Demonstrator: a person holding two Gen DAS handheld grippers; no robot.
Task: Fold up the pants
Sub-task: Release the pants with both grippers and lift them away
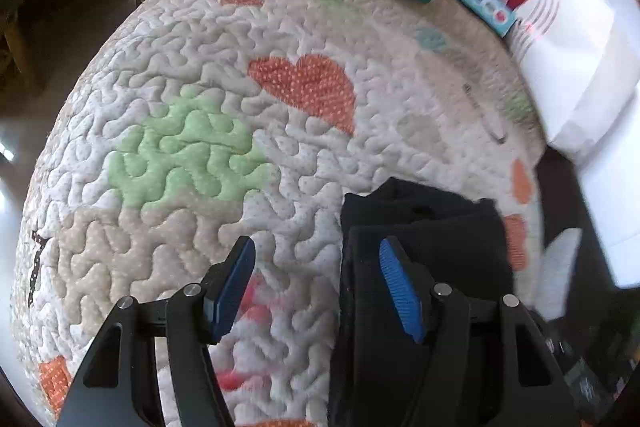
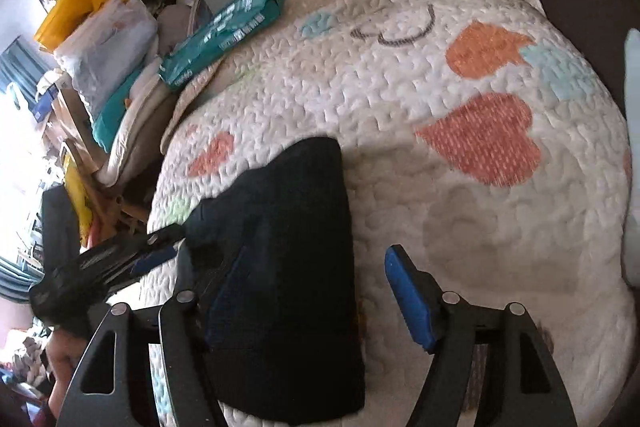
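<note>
Both grippers, left (image 1: 318, 291) and right (image 2: 304, 291), hang released over the folded black pants (image 2: 288, 267), apparently letting them settle on the quilt (image 2: 400, 99).

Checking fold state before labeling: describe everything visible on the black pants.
The black pants look like soft, matte knit fabric, folded into a compact, roughly rectangular bundle with stacked layers showing at one end. They lie flat on the quilted heart-patterned blanket. Both the left gripper and right gripper are open above them; whether either one touches the fabric is unclear.
</note>
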